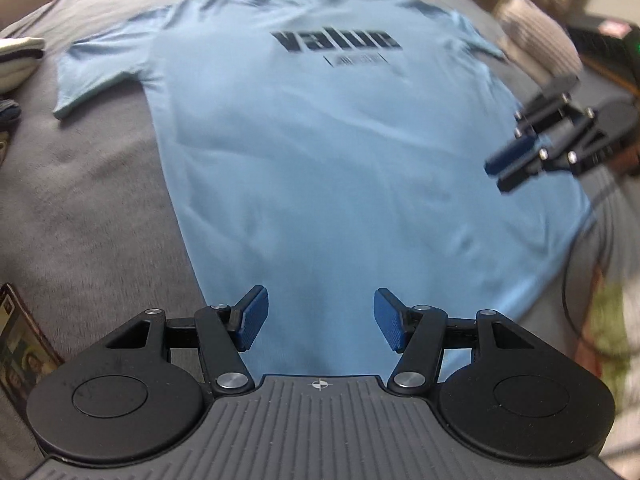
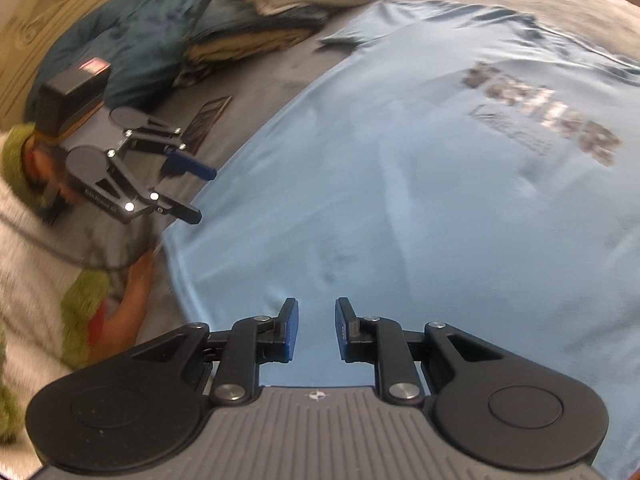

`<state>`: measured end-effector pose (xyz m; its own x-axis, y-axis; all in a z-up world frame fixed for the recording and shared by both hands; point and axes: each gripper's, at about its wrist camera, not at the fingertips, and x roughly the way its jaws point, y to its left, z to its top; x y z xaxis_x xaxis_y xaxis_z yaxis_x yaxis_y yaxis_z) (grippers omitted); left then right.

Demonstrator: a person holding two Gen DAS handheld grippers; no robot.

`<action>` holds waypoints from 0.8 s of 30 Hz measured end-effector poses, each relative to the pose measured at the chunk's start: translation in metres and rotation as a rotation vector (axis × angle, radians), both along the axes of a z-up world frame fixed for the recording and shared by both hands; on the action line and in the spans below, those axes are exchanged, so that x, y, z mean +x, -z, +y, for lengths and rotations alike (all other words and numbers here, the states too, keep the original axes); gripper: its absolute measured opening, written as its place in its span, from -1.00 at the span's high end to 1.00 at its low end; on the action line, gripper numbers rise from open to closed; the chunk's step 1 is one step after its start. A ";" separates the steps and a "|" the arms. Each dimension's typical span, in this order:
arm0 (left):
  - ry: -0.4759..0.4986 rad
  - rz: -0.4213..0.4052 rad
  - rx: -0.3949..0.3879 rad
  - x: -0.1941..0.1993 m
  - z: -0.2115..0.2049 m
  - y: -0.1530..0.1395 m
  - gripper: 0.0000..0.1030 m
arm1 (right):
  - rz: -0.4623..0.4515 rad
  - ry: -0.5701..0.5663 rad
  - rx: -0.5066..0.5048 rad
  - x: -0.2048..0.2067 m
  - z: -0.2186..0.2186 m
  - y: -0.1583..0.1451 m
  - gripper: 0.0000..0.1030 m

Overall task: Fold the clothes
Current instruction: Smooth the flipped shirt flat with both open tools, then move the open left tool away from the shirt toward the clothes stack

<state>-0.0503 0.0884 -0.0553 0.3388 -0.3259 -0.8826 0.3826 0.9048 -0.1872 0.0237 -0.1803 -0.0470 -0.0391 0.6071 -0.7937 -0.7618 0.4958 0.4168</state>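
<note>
A light blue T-shirt (image 1: 320, 152) with a dark "value" print lies spread flat, front up, on a grey bed cover (image 1: 100, 200). In the left wrist view my left gripper (image 1: 319, 308) hovers over the shirt's lower hem, open wide with nothing between its blue pads. My right gripper (image 1: 498, 176) hangs over the shirt's right edge. Its own view shows the right gripper (image 2: 316, 312) above the blue T-shirt (image 2: 400, 200), its jaws a narrow gap apart and empty. The left gripper (image 2: 204, 194) shows at the left, open, at the shirt's edge.
A stack of folded clothes (image 2: 280, 12) and a dark blue blanket (image 2: 132, 48) lie beyond the shirt. A phone (image 1: 20, 340) rests on the cover near the left gripper. A black cable (image 1: 568, 280) runs along the right side. A person's fuzzy sleeve (image 2: 24, 280) fills the left.
</note>
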 end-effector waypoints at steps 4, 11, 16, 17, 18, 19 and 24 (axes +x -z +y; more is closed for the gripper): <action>-0.077 -0.029 -0.024 0.011 -0.001 0.001 -0.14 | -0.013 0.071 -0.007 0.012 -0.002 0.003 0.53; -0.161 -0.058 -0.053 0.022 0.001 0.004 -0.14 | -0.010 0.116 -0.009 0.026 0.004 0.008 0.49; -0.211 -0.085 -0.064 0.033 0.006 0.003 -0.14 | 0.010 0.153 -0.005 0.038 0.007 0.008 0.49; -0.228 -0.092 -0.071 0.035 0.008 0.003 -0.14 | 0.015 0.159 -0.004 0.041 0.008 0.007 0.49; -0.246 -0.099 -0.077 0.038 0.010 0.002 -0.14 | 0.020 0.166 -0.004 0.045 0.009 0.006 0.49; -0.268 -0.108 -0.085 0.041 0.013 0.002 -0.14 | 0.019 0.170 -0.006 0.050 0.012 0.003 0.49; -0.388 -0.162 -0.097 0.060 0.027 0.002 -0.14 | 0.000 0.186 -0.018 0.078 0.031 -0.014 0.48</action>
